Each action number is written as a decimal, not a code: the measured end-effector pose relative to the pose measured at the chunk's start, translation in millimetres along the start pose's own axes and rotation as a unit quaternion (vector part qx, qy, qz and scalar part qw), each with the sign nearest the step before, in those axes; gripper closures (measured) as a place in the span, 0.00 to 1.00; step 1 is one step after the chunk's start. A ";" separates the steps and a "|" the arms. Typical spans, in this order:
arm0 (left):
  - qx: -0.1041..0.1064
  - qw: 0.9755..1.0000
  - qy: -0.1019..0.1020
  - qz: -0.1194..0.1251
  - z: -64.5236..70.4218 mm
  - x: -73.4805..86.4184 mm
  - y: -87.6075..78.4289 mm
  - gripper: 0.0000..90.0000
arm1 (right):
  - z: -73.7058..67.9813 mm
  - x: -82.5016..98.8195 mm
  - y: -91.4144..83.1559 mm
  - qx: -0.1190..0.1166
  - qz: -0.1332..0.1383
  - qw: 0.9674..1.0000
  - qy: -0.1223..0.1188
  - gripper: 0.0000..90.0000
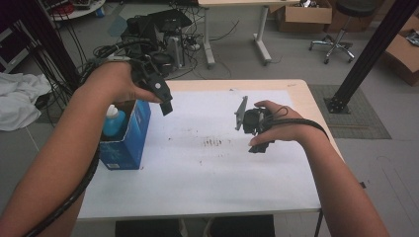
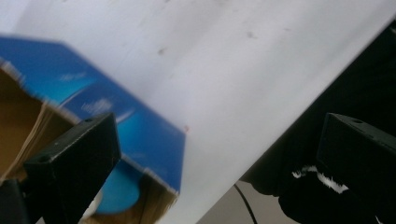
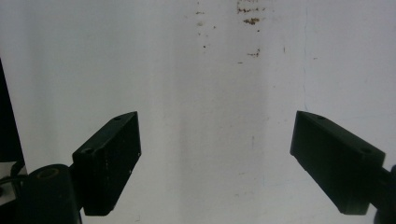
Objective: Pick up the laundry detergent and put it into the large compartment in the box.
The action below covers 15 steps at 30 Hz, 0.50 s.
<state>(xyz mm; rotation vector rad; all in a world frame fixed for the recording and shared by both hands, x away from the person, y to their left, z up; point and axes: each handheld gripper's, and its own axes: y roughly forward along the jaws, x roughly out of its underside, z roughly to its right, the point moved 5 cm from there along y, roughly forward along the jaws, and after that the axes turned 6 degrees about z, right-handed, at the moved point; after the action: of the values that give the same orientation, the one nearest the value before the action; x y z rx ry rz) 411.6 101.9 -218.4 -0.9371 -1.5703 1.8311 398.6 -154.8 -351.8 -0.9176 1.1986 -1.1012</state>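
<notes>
While my left gripper (image 1: 165,101) hangs at upper left of the high view with jaws spread wide and empty, the open blue cardboard box (image 1: 129,143) stands just below it, a blue-capped bottle (image 1: 113,121) inside. At centre right, my right gripper (image 1: 254,133) hovers over the white table sheet (image 1: 197,173), jaws also wide apart and empty.

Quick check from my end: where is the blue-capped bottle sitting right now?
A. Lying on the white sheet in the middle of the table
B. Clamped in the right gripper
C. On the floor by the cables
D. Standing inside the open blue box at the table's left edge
D: in the high view the bottle stands inside the open blue box at the table's left edge, just below the left gripper, whose jaws are open and empty.
</notes>
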 end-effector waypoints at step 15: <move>0.044 0.984 0.175 -0.014 33.0 -9.9 30.4 0.00 | -1.2 -3.3 0.1 -0.001 -0.004 1.000 -0.009 0.18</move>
<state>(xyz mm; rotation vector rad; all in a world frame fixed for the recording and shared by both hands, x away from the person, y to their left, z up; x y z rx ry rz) 392.5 69.1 -244.4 -1.1188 -1.2707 1.5973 397.3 -151.6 -351.3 -0.9320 1.1817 -1.0963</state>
